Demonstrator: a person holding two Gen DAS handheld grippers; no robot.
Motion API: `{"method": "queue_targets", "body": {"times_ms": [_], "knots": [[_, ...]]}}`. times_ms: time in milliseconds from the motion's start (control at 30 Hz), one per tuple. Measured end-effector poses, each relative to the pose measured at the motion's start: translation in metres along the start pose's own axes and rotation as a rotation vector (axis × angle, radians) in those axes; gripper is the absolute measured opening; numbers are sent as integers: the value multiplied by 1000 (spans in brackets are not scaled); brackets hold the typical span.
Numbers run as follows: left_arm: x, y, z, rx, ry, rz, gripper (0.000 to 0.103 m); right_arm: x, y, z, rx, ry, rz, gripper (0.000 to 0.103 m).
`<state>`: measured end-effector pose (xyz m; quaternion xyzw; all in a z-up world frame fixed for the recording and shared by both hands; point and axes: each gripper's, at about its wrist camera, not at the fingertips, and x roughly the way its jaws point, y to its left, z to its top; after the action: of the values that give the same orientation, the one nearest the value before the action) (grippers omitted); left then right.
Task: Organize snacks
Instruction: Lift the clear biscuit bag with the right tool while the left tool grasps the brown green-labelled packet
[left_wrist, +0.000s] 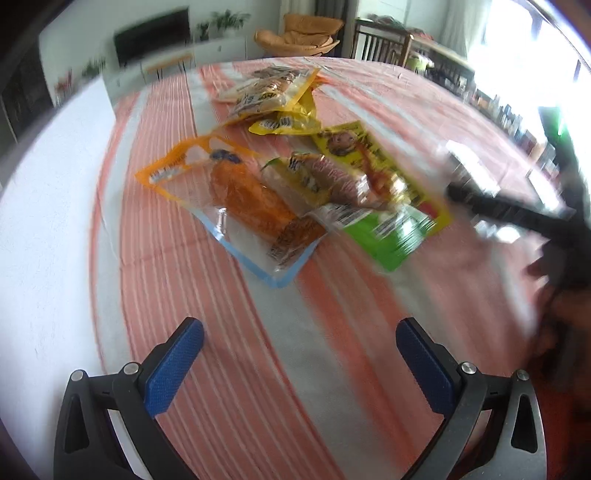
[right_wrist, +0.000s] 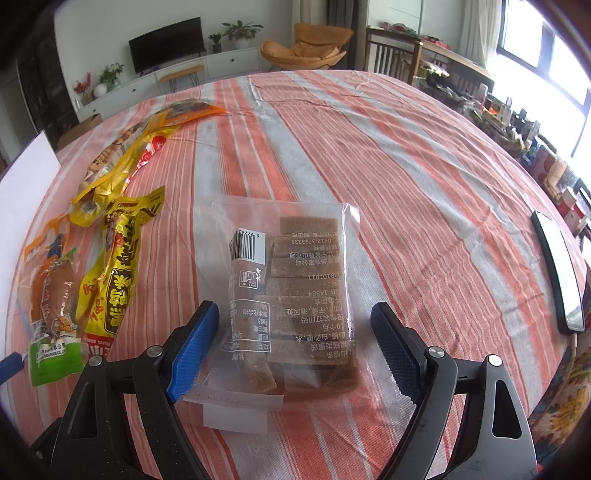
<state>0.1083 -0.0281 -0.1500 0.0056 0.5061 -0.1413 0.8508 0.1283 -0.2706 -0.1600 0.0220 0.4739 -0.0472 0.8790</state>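
1. Left wrist view: the left gripper (left_wrist: 299, 363) is seen with its blue-padded fingers (left_wrist: 173, 365) spread wide and nothing between them, above bare cloth of the orange-and-grey striped tablecloth (left_wrist: 236, 369).
2. The snacks lie ahead of the fingertips: a clear pouch with an orange border and orange contents (left_wrist: 236, 199), overlapped by a yellow-and-green printed packet (left_wrist: 384, 192), with yellow packets (left_wrist: 273, 99) heaped beyond.
3. Because the packets overlap, one may be dragged along when another is lifted. The view is blurred, so aim may be misjudged.
4. To the right of the fingers, the dark blurred right gripper (left_wrist: 517, 210) crosses the scene; a collision is judged possible.
5. Right wrist view: the right gripper (right_wrist: 295, 347) is held open, astride a clear plastic bag of brown slabs (right_wrist: 295, 291) lying flat between the fingers.
6. The slack film may slip or crumple if only its edge is pinched.
7. A yellow printed packet (right_wrist: 110, 273) lies just left of the left finger; a black phone (right_wrist: 557, 273) lies well to the right, near the table edge.
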Motion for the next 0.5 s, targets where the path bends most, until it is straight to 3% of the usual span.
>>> {"method": "queue_targets", "body": {"times_ms": [167, 233, 300, 367, 433, 500], "knots": [[-34, 21, 33, -180, -62, -101, 103, 0, 0, 0, -1, -2, 1, 86], [-40, 27, 53, -221, -77, -81, 102, 0, 0, 0, -2, -3, 3, 86], [-40, 31, 70, -250, -75, -47, 92, 0, 0, 0, -2, -3, 3, 86], [-36, 28, 83, -245, -49, -45, 87, 0, 0, 0, -2, -3, 3, 86], [-23, 24, 93, -211, 7, 6, 87, 0, 0, 0, -2, -3, 3, 86], [-6, 35, 96, -273, 64, 3, 85, 0, 0, 0, -2, -4, 2, 86]]}}
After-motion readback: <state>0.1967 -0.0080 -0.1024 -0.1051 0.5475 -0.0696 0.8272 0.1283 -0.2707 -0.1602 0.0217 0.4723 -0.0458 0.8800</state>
